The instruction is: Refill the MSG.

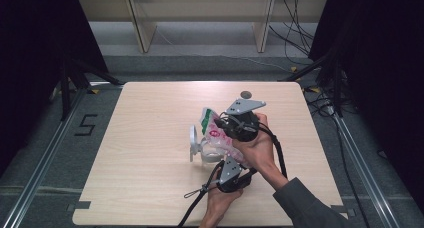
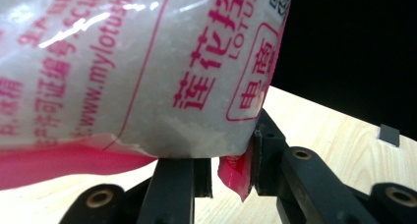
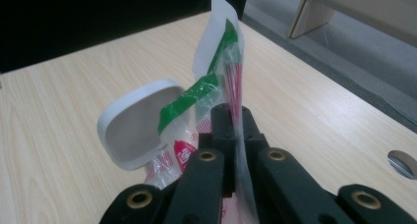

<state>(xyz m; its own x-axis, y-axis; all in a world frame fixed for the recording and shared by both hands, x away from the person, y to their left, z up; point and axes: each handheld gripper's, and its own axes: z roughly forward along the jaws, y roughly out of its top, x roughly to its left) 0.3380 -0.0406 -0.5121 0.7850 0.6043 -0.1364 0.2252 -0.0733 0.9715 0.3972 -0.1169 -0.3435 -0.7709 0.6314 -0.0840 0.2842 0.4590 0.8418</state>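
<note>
Pinching the bag's (image 3: 221, 94) upper film flat between its pressed-together jaws, the right gripper (image 3: 235, 130) holds the soft packet above the table (image 1: 150, 188), near its middle. Lower down, the left gripper (image 2: 231, 167) nips a pink corner of the bottom seam. White granules (sugar or salt, I'd judge) slump toward that lower end, so the load probably feels hefty and shifts easily. Glossy film looks slippery; the welded seams seem the surest places to grab. Beside the packet stands a clear container with its white lid (image 3: 135, 128) flipped open.
</note>
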